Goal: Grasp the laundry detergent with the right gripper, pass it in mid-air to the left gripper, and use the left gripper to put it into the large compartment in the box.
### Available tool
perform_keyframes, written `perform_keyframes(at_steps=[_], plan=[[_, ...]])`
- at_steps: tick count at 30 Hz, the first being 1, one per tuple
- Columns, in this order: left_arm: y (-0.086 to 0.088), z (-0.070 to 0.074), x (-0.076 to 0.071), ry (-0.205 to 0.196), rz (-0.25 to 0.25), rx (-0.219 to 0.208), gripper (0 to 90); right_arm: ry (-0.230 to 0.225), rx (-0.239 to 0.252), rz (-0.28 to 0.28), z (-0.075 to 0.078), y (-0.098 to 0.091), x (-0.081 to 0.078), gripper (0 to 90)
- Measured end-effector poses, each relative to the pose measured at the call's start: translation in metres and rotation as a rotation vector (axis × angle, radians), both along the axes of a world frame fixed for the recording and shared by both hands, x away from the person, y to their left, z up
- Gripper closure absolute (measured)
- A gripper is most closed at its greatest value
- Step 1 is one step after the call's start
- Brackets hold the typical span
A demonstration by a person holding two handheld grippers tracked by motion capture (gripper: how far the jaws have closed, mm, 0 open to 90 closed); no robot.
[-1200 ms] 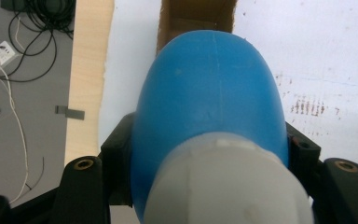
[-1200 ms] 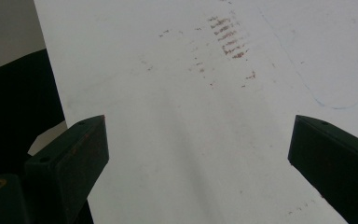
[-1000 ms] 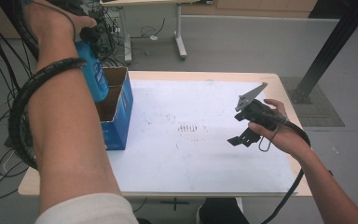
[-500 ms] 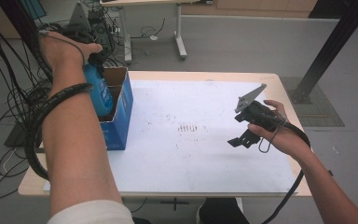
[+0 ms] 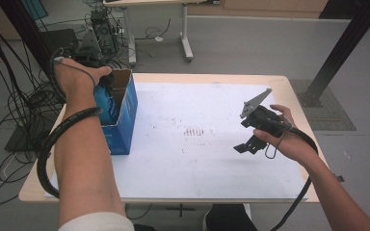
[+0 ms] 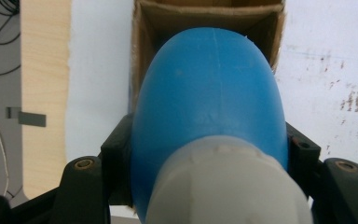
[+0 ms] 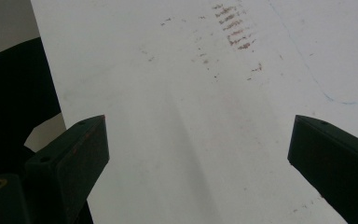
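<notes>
A blue bottle (image 6: 209,88) with a grey-white cap (image 6: 223,186) sits between the jaws of my left gripper (image 6: 209,144), which is shut on it. The bottle points base-first into the open top of a blue cardboard box (image 6: 205,21). In the high view the bottle (image 5: 105,105) is partly inside the box (image 5: 125,120) at the table's left, with the person's left hand over the gripper. My right gripper (image 5: 245,144) hovers open over the white sheet (image 5: 192,163) at the right. Its jaws stand wide apart with nothing between them (image 7: 198,140).
The white sheet (image 7: 177,93) covers most of the wooden table (image 5: 298,96) and carries brown smudge marks (image 5: 195,131) near its middle. Cables (image 5: 24,101) hang left of the table. A black post (image 5: 342,48) stands at the far right.
The left hand has come down and forward, lowering the blue bottle from above the box into its open top. The right gripper has stayed in place.
</notes>
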State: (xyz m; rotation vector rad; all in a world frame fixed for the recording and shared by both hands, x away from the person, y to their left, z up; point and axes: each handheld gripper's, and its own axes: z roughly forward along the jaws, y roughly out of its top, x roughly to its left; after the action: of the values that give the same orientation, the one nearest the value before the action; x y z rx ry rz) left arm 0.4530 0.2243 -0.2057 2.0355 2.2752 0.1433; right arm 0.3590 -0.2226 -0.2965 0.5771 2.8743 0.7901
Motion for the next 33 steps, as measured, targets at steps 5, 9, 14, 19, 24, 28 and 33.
perform_keyframes(at_steps=[5,9,14,19,24,28,33], plan=[[-0.003,-0.017,0.001,0.006,-0.013,0.006,37.5,0.006,-0.006,0.001,-0.001,0.001,0.000,5.1],[-0.006,-0.031,0.000,0.010,-0.021,0.012,37.5,0.004,-0.004,0.001,-0.001,0.002,0.001,5.1],[-0.007,-0.044,-0.001,0.008,-0.027,0.013,37.5,0.009,-0.007,0.001,-0.004,0.001,0.001,5.1],[-0.007,-0.056,-0.003,0.015,-0.032,0.015,37.5,0.008,-0.010,0.003,-0.005,0.001,0.001,5.1],[-0.005,-0.070,-0.007,0.027,-0.036,0.017,37.5,0.010,-0.008,-0.004,-0.005,0.000,0.001,5.1],[-0.005,-0.070,-0.007,0.017,-0.041,0.017,37.4,0.014,-0.013,-0.004,-0.006,0.000,0.001,5.1],[-0.005,-0.071,-0.007,0.007,-0.043,0.016,37.3,0.011,-0.012,0.002,-0.006,0.004,0.002,5.1]])
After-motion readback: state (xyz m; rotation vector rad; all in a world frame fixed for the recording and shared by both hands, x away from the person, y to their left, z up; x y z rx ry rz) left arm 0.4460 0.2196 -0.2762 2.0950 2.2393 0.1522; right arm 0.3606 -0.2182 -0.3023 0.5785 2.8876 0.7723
